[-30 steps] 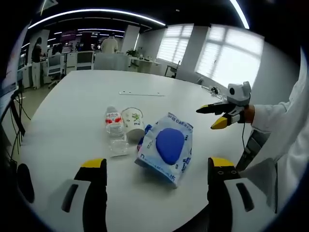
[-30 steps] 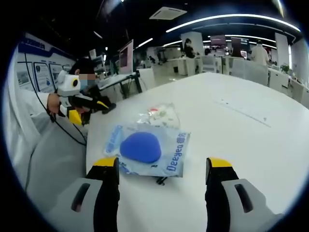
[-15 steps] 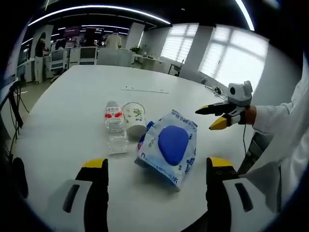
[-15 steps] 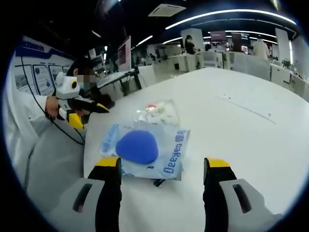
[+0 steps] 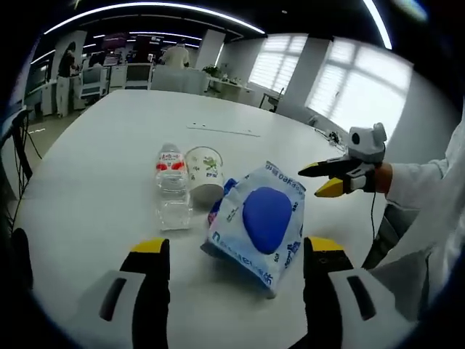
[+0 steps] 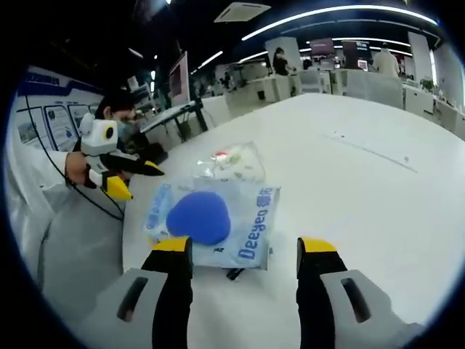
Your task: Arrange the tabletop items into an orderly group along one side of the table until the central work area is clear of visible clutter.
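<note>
Hiding part of the paper cup [image 5: 205,172], the blue packet [image 5: 259,221] lies between both grippers' spread jaws.

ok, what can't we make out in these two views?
- Left gripper view: a blue item behind the pack is mostly hidden by it; can't identify it.
- Right gripper view: the bottle and cup sit behind the pack, blurred together.
- Right gripper view: a small dark thing under the pack's near edge, too small to tell.
- Left gripper view: the thin strip far on the table, too small to identify.
</note>
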Demonstrator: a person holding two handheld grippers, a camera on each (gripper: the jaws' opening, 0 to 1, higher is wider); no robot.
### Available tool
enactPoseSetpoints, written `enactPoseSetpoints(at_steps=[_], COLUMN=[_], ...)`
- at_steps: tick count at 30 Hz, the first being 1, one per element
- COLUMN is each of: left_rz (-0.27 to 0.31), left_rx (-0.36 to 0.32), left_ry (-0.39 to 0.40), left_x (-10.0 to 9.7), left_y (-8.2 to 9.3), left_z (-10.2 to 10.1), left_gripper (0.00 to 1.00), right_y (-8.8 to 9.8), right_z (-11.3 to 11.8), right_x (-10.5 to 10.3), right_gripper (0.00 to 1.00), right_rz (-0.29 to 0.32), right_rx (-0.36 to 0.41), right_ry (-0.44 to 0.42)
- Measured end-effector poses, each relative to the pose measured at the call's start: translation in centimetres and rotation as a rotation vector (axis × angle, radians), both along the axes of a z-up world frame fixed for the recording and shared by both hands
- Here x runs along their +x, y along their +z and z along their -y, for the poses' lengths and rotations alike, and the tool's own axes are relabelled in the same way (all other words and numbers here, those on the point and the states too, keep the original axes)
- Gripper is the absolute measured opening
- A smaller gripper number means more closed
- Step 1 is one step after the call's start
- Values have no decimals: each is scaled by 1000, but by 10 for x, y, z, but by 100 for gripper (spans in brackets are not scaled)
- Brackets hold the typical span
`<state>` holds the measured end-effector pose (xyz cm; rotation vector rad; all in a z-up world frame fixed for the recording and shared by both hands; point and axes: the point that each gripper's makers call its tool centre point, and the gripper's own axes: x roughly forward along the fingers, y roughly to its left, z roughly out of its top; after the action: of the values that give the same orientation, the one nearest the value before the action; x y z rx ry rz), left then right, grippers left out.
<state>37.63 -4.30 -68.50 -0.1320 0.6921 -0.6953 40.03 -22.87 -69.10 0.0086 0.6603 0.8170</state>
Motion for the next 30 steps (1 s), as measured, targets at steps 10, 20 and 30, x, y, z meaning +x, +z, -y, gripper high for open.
enactPoseSetpoints(at_steps=[10, 20, 30], left_rz=[-37, -61, -75], left_rx=[3, 3, 11], left_ry=[34, 43, 54], left_x=[1, 0, 3], left_y=[-11, -19, -23], left_z=[2, 4, 3], left_gripper=[68, 62, 44], right_y=[-7, -15, -18], right_z=[1, 4, 5], right_x=[0, 0, -1], right_gripper=[43, 39, 32], right_rz=[-21, -54, -71], right_rx=[14, 24, 39], right_ry=[-16, -28, -37])
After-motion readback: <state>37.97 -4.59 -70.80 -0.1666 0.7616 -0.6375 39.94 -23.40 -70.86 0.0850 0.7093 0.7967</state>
